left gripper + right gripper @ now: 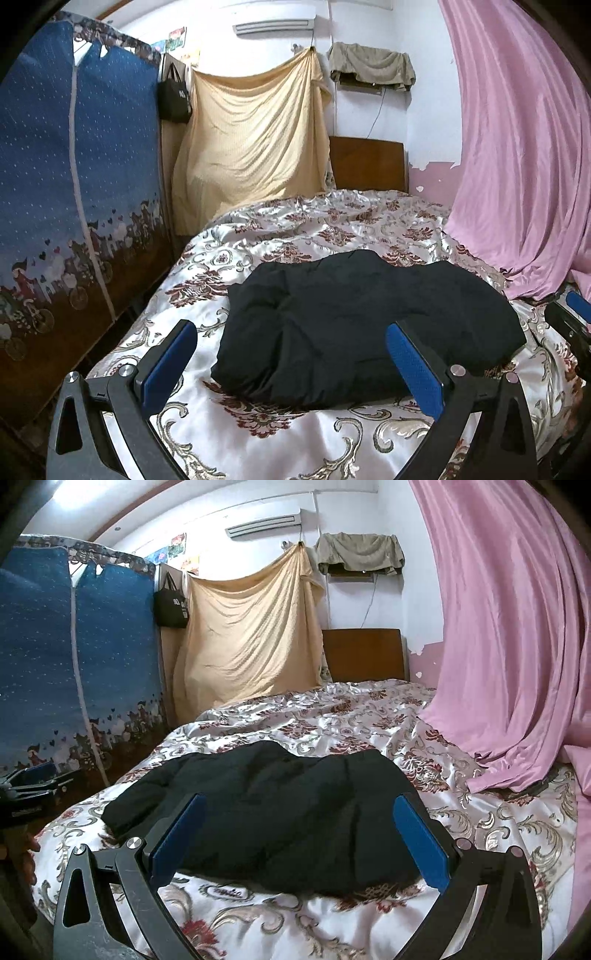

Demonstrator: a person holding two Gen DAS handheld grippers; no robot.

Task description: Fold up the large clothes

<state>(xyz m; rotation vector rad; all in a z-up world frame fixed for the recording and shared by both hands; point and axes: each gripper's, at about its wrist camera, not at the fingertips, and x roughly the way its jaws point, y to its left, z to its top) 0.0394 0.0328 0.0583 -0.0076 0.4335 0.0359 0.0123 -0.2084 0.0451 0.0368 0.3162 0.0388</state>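
Two tools hang just above the near end of a bed, each seen from its own wrist camera. The left tool (291, 362) has its blue-padded fingers spread wide and holds nothing; the right tool (299, 834) is spread just as wide and is also empty. Between and beyond them lies a black padded garment (354, 325) — already gathered into a thick, rounded bundle, resting on the bed's shiny floral bedspread (258, 443). The bundle sits near the foot of the bed, its near edge close in front of both tools without touching them. A pink curtain (517, 147) drapes onto the bed at the right, close to the bundle's far corner. A blue fabric wardrobe (74, 166) stands along the left side.

Judging by the shape, the folding looks nearly done, with perhaps a last fold or a tidy-up left. To do that well, each tool should probably close on an outer edge of the bundle, pinching all layers together, not just the top one. The puffy fabric is likely to spring back, so lifting both sides evenly and pressing the fold flat would help. Keeping clear of the curtain avoids snagging it.
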